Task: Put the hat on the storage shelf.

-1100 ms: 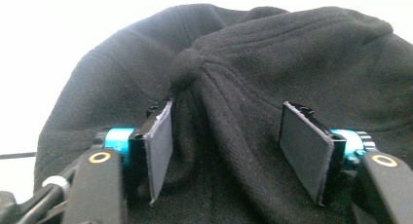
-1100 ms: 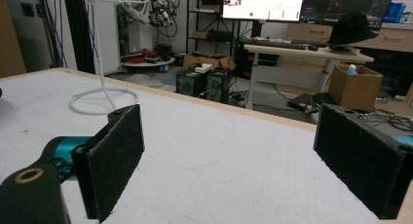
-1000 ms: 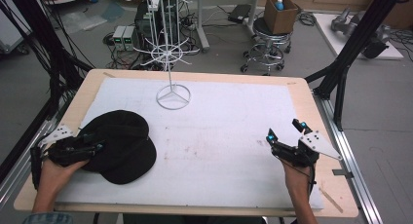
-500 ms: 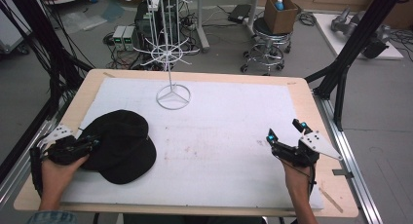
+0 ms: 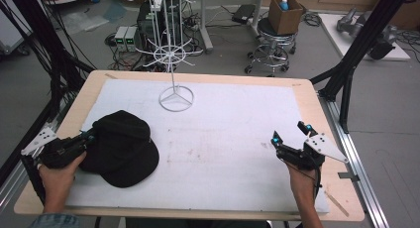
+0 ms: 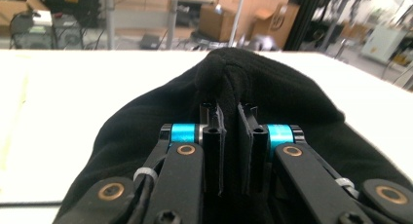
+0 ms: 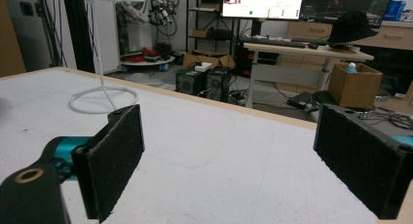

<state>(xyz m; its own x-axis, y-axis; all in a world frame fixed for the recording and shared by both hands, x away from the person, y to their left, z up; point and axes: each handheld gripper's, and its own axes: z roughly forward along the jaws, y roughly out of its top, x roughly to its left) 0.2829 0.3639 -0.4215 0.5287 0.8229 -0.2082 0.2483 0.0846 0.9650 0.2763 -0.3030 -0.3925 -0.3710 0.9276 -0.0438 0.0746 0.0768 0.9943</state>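
Note:
A black cap lies on the white mat at the table's left, brim toward the near edge. My left gripper sits at the cap's left rim. Its jaws have just been closing, and in the left gripper view a fold of the black cap is pinched between them at my left gripper. My right gripper rests at the right side of the mat with its jaws wide open. In the right gripper view my right gripper has nothing between its black pads.
A white wire display rack stands on a ring base at the back middle of the mat; its base lies ahead of my right gripper. The wooden table edge runs just right of that gripper. Black frame posts flank both sides.
The left gripper's jaws have shut on the cap's left edge, bunching the fabric there. The left hand shifted slightly. The right gripper has not moved.

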